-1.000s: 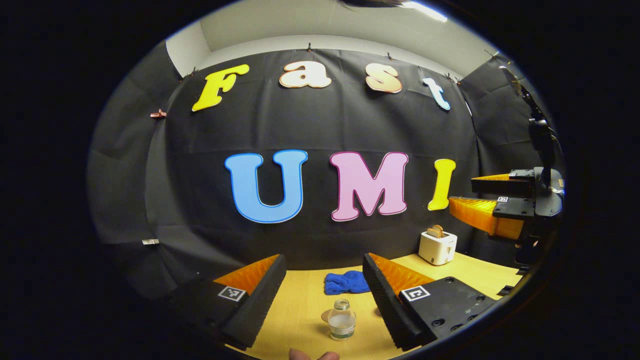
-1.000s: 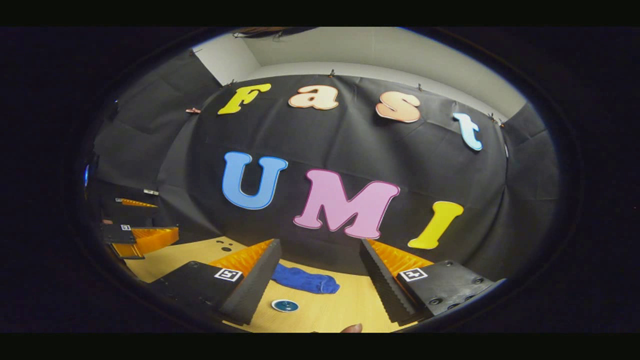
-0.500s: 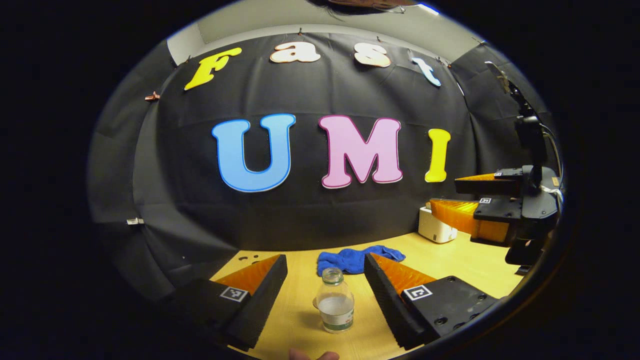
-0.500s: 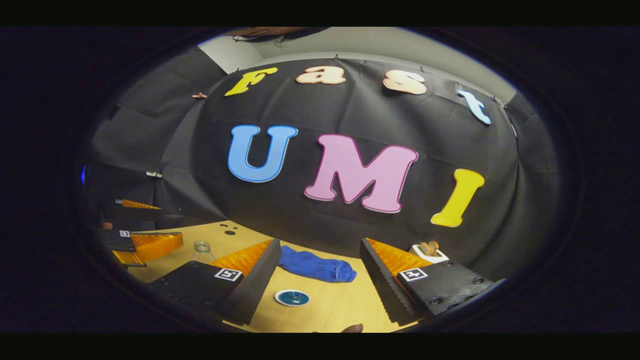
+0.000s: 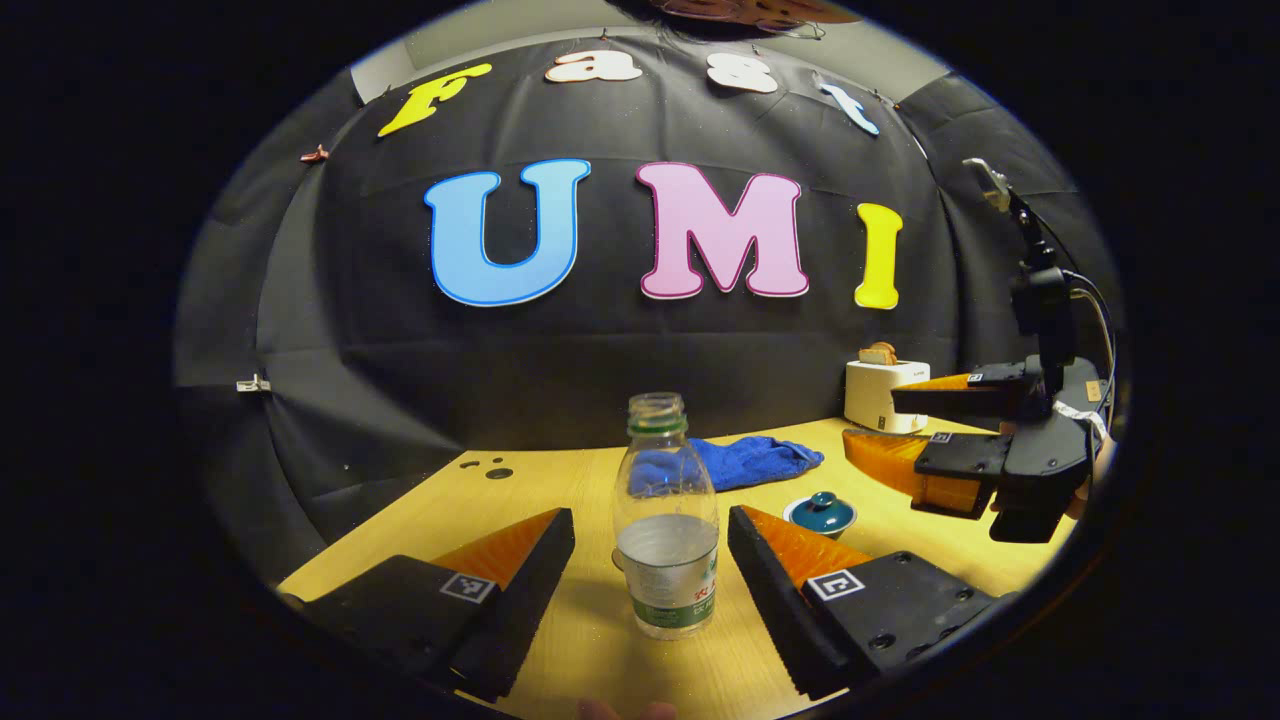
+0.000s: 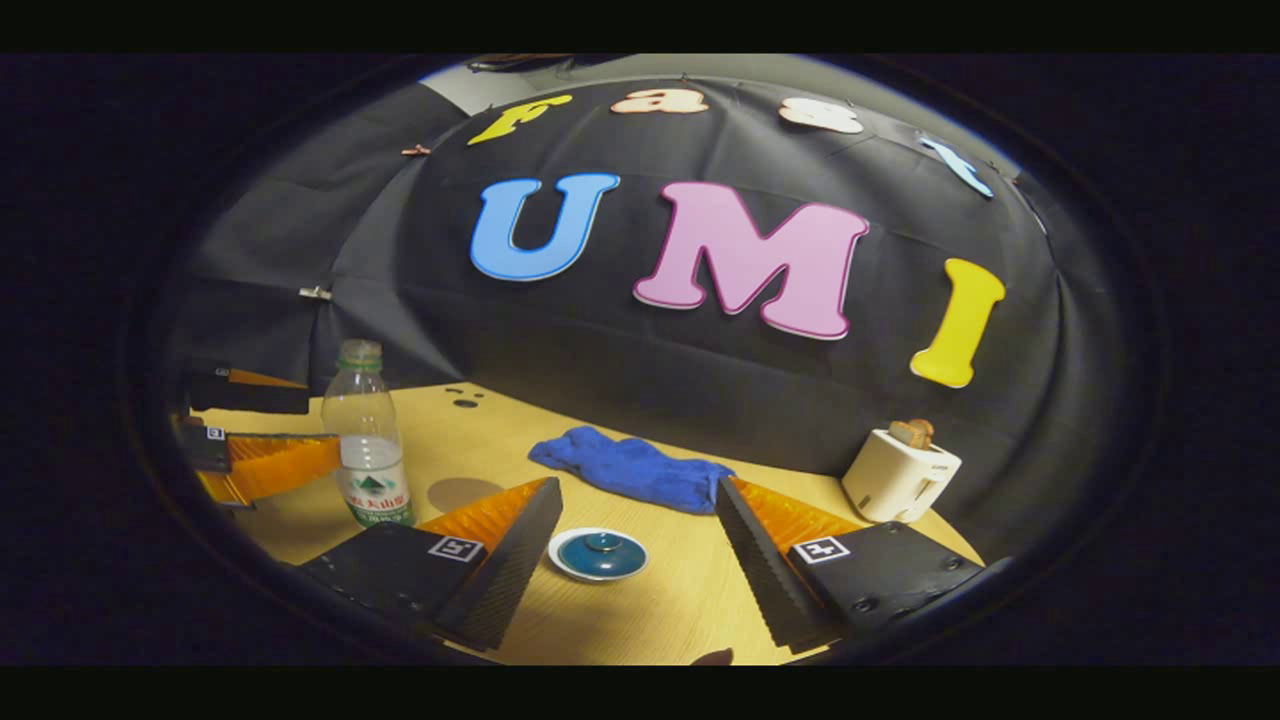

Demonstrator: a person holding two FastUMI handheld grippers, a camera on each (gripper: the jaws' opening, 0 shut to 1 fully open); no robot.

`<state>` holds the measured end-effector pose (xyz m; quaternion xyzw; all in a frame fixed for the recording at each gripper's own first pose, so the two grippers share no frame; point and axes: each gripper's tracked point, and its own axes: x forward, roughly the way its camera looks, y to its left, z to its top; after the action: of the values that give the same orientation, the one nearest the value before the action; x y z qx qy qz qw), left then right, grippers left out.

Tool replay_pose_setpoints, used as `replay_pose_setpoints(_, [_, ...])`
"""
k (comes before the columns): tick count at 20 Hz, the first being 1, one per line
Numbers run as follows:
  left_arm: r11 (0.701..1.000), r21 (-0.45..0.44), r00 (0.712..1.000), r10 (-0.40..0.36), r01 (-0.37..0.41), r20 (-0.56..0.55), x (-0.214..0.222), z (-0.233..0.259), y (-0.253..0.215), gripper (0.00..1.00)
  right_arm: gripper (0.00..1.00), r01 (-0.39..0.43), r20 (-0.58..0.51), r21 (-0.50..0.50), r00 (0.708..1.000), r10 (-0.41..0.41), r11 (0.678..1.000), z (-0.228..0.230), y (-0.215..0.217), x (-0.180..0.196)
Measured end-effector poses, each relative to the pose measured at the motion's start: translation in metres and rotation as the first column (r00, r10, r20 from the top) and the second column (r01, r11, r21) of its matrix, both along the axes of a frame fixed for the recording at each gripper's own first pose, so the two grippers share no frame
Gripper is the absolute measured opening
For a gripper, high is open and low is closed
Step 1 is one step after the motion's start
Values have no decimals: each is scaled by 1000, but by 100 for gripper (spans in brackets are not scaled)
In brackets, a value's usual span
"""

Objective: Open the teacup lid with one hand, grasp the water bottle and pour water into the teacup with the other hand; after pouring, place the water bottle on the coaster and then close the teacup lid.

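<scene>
An uncapped clear water bottle (image 5: 668, 520), part full and green-labelled, stands upright on the wooden table. My left gripper (image 5: 650, 515) is open, one finger on each side of the bottle and apart from it. The teacup (image 5: 820, 512) with its teal lid on sits right of the bottle. In the right gripper view, the lidded teacup (image 6: 600, 553) lies between the fingers of my open right gripper (image 6: 636, 487), a little ahead of them. A round brown coaster (image 6: 458, 492) lies beside the bottle (image 6: 368, 450). The left gripper (image 6: 318, 425) shows at the far left.
A blue cloth (image 6: 635, 468) lies behind the teacup near the wall. A white toaster (image 6: 900, 475) with bread stands at the back right. The right gripper (image 5: 880, 420) hovers open above the table in front of the toaster (image 5: 878, 395).
Both grippers have come down and forward toward the table. The bottle now stands large between the left fingers, and the teacup sits closer between the right fingers.
</scene>
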<state>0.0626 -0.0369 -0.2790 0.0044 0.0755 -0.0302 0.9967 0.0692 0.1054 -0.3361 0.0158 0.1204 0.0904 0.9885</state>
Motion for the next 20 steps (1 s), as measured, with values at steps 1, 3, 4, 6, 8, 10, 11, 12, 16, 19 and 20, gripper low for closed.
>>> replay_pose_setpoints(1, [1000,0,1000,1,-1,-2,1,-4,0,97,96,-11,-9,-10,1000,11,1000,-10,3,4])
replay_pose_setpoints(3, [1000,-6,1000,1,-1,-9,2,-13,-2,97,93,-20,-33,-27,999,20,999,-29,5,11])
replay_pose_setpoints(4, [1000,-11,1000,0,0,-10,3,-17,-3,97,87,-30,-50,-22,998,29,999,-38,8,16])
replay_pose_setpoints(6, [1000,-21,1000,-2,2,-9,4,-20,-7,97,71,-59,-86,3,995,59,998,-54,17,21])
replay_pose_setpoints(8, [1000,-20,1000,2,-2,-9,6,-20,-9,97,67,-72,-109,12,991,73,997,-64,22,23])
replay_pose_setpoints(10, [1000,-20,1000,0,0,-10,5,-19,-14,97,67,-88,-138,17,986,90,996,-76,28,23])
replay_pose_setpoints(11, [1000,-20,1000,-1,1,-12,8,-24,-15,97,67,-105,-154,32,982,109,994,-81,33,20])
replay_pose_setpoints(12, [1000,-19,1000,-2,1,-12,10,-28,-13,97,66,-108,-165,43,980,113,993,-84,34,19])
replay_pose_setpoints(16, [1000,-20,1000,6,-6,-14,13,-29,-10,97,53,-99,-174,62,979,108,993,-89,33,26])
replay_pose_setpoints(19, [1000,-25,1000,11,-12,-24,14,-32,-11,97,55,-109,-169,62,979,118,992,-89,35,26])
replay_pose_setpoints(20, [1000,-23,1000,12,-12,-23,15,-32,-11,97,51,-105,-167,70,979,115,992,-89,33,25])
